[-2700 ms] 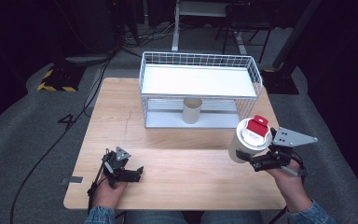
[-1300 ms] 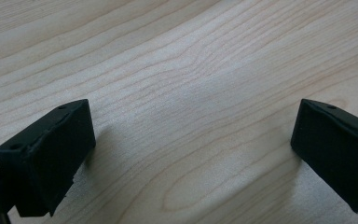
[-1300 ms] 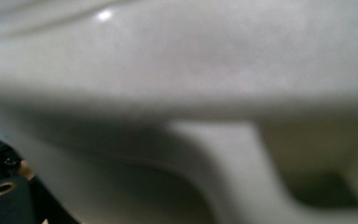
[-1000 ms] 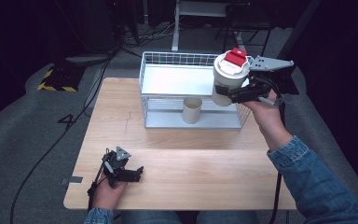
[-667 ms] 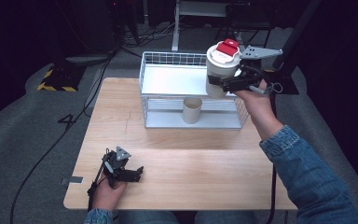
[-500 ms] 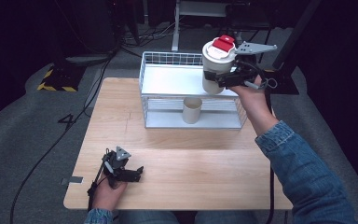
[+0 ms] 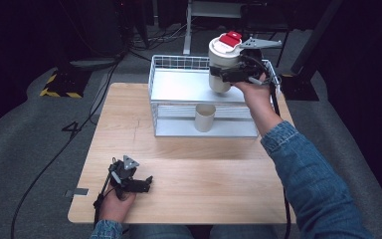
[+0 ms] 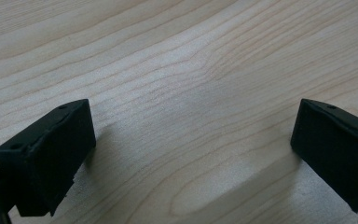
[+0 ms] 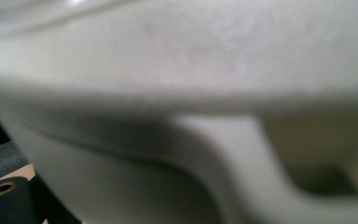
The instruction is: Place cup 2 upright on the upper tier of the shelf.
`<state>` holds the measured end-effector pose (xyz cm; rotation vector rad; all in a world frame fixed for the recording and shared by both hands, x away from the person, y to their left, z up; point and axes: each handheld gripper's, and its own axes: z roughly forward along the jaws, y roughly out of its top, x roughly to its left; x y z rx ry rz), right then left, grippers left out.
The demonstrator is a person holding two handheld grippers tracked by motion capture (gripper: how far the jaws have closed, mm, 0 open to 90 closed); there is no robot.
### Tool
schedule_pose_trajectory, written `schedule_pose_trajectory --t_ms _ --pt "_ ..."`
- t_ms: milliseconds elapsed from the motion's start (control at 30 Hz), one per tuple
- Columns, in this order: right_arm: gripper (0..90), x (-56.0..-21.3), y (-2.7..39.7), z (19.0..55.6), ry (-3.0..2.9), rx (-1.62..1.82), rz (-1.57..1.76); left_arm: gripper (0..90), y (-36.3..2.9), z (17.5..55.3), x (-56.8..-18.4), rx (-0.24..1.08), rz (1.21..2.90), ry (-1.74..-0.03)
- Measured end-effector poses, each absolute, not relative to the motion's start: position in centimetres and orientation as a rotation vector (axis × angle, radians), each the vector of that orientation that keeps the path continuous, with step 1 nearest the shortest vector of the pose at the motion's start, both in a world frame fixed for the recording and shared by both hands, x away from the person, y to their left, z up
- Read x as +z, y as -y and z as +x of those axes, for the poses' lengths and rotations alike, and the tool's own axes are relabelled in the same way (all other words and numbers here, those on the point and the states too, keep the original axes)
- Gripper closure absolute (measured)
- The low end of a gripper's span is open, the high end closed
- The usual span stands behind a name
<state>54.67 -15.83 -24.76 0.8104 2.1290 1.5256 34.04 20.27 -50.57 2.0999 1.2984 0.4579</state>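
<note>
From the high view we look forward and down on the whole table point(image 7: 189, 199) from the person's side. The left gripper view sits very near the tabletop point(image 8: 191, 70), facing its wood grain, a patch the high view shares. The right gripper view presses blurrily close against a white cup point(image 9: 177, 70), also seen from above point(image 7: 222, 67).

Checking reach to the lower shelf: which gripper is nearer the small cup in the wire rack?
Right. The right gripper holds the white lidded cup above the rack's top shelf, just over the small cup. The left gripper rests open on the table's near edge, far from it.
</note>
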Motion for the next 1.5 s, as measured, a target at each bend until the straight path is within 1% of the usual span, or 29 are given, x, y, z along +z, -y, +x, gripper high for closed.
schedule_pose_trajectory --t_ms 500,867,1500 --pt "8.8 -26.8 15.0 56.8 -2.102 1.522 0.893 0.3 -20.3 34.0 -50.6 0.457 2.098 -1.3" --pt "8.8 -27.8 15.0 56.9 -2.094 1.535 0.917 0.3 -20.3 34.0 -50.6 0.46 2.099 -1.299" --pt "8.4 -28.0 15.2 56.8 -2.098 1.548 0.886 0.3 -20.3 34.0 -50.6 0.459 2.099 -1.299"
